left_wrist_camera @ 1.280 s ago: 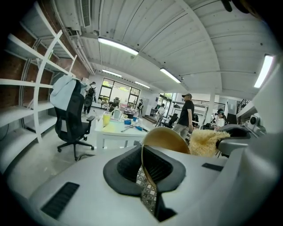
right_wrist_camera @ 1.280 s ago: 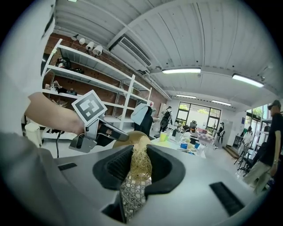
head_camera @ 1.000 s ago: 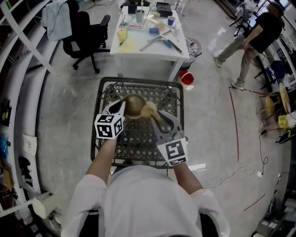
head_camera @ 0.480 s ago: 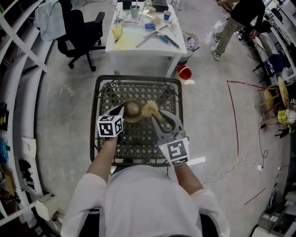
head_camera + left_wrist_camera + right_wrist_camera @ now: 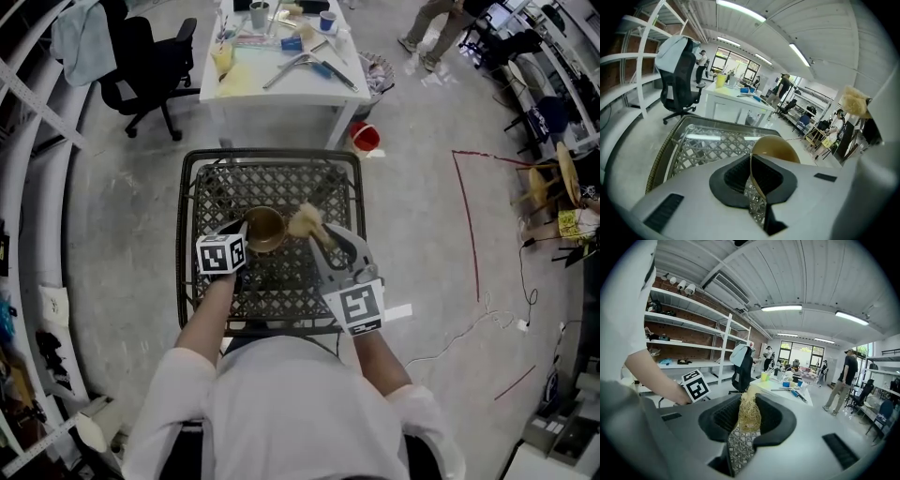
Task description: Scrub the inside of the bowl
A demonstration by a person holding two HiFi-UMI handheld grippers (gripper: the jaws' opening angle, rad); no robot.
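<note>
A golden-brown bowl (image 5: 265, 230) hangs low over the lattice tabletop (image 5: 281, 183), its opening turned upward. My left gripper (image 5: 245, 236) is shut on its near rim. In the left gripper view the thin rim (image 5: 751, 165) runs between the pads and the bowl (image 5: 777, 147) bulges beyond them. My right gripper (image 5: 324, 240) is shut on a straw-coloured fibre scrubber (image 5: 305, 221), held just right of the bowl and apart from it. The right gripper view shows the scrubber (image 5: 749, 414) pinched between the pads, with the left gripper's marker cube (image 5: 696, 386) to its left.
The dark-framed lattice table (image 5: 185, 234) stands right in front of me. Behind it is a white table (image 5: 272, 70) cluttered with tools and cups, a black office chair (image 5: 141, 56) and a red bucket (image 5: 365, 138). White shelving (image 5: 37, 169) curves along the left. Cables (image 5: 469, 234) lie on the floor at right.
My left gripper has sunk toward the tabletop with the bowl, which now shows its inside. The right gripper and scrubber have stayed put. The person at the back has walked farther away.
</note>
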